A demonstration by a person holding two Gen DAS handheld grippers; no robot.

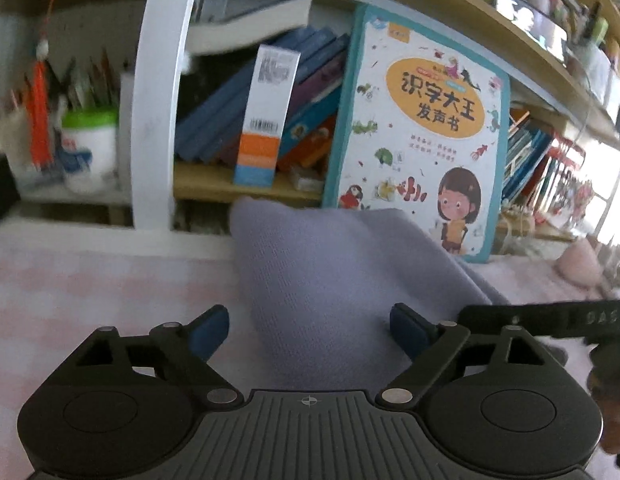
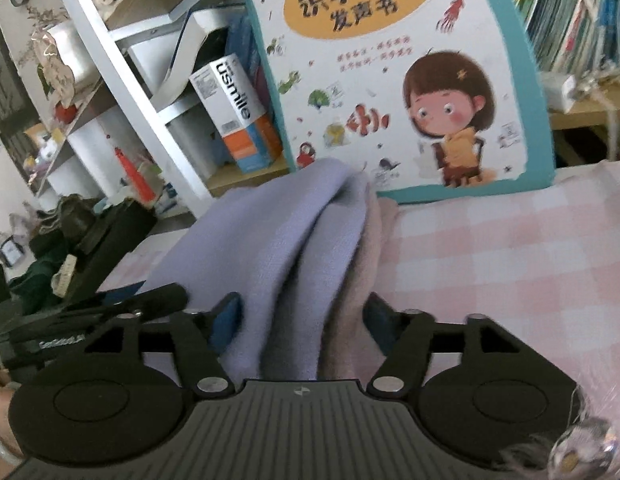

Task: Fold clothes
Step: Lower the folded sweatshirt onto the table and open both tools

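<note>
Lying lengthwise away from both cameras, the lavender garment point(image 1: 321, 280) runs from between the jaws toward the big picture book point(image 1: 421, 120) propped at the back of the surface, so its long axis points straight ahead of each tool, not across it. Seen from the right wrist the cloth point(image 2: 278, 240) is bunched into several upright folds, with a pinkish-beige layer point(image 2: 361, 264) on its right flank; whether that is a second piece or the lining of the same one I cannot tell. On the left gripper point(image 1: 310, 332) the jaws stand wide, the fabric passing through the gap without either blue pad visibly pressing on it. Those of the right gripper point(image 2: 306, 320) stand somewhat narrower, and the folds fill nearly the whole gap, close against both pads, though not clamped as far as I can judge. Both tools sit about equally near the near end of the cloth, just beside each other; the right one's black body point(image 1: 549, 316) shows at the edge of the left view. Underneath is a pink-and-white checked cover point(image 2: 509, 260). Behind stand a white shelf frame point(image 1: 158, 100) with leaning books point(image 1: 310, 92), a tall narrow box point(image 1: 266, 120), a green-lidded pencil tub point(image 1: 90, 140) and a red tassel point(image 1: 40, 120)
</note>
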